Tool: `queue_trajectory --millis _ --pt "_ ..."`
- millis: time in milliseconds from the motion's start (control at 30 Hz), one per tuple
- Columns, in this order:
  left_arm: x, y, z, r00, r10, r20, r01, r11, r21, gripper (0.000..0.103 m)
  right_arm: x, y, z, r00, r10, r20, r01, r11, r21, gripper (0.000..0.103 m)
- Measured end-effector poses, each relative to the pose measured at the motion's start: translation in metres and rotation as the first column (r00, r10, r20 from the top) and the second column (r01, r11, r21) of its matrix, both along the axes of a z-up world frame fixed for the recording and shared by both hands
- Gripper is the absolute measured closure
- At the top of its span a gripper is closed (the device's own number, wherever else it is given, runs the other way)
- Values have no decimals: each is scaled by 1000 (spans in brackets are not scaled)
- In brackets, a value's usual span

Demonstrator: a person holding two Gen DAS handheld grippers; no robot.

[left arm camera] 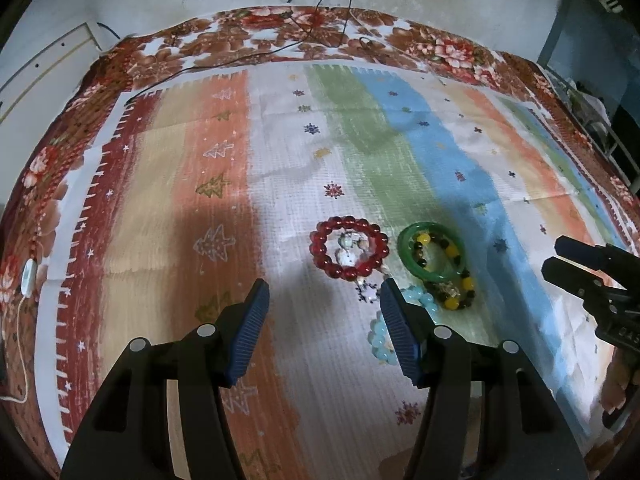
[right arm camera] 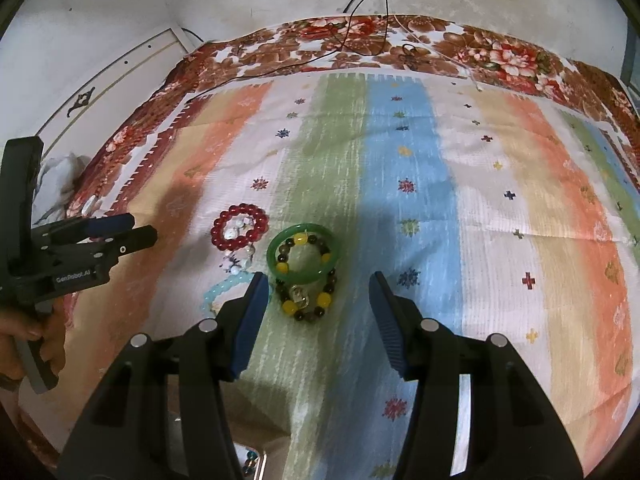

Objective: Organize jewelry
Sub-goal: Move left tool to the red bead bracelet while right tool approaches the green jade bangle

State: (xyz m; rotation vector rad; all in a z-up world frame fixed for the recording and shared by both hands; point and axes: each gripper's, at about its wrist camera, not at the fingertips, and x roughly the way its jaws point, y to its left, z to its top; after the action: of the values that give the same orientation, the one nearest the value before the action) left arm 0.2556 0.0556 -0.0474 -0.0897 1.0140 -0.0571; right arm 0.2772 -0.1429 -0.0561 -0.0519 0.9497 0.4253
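Note:
Several bracelets lie together on a striped cloth. A red bead bracelet rings some clear beads. To its right a green bangle overlaps a yellow-and-dark bead bracelet. A pale blue bead bracelet is partly hidden behind my left gripper's right finger. My left gripper hangs open just short of the red bracelet, nothing between its jaws. My right gripper is open too, just short of the green bangle and the yellow-and-dark bracelet.
A flowered blanket lies under the cloth, with black cables at its far edge near the wall. A white corded switch rests at the left. A shiny container edge with beads shows at the bottom of the right wrist view.

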Motion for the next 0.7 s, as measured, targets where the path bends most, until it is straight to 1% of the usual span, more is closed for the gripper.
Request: queue_trajectory --millis 133,233,367,500,700 --pt "9 1 -6 1000 5 -22 -5 1000 3 45 9 5 -7 1000 4 -15 -4 1000 -12 50" --pt "13 -1 -7 1000 -3 -24 3 1000 0 45 16 8 -12 1000 6 -29 -7 1000 -17 50" --pt "21 -3 -12 999 -12 -33 12 1000 6 45 25 10 -20 998 2 -57 -3 1000 -12 50" --pt "29 -2 -20 998 -5 -57 5 1000 3 45 34 11 -27 997 -7 -77 7 1000 -11 50" --pt "41 1 -30 997 -1 -79 2 1000 19 45 48 14 -39 993 -15 -116 14 1000 -9 50"
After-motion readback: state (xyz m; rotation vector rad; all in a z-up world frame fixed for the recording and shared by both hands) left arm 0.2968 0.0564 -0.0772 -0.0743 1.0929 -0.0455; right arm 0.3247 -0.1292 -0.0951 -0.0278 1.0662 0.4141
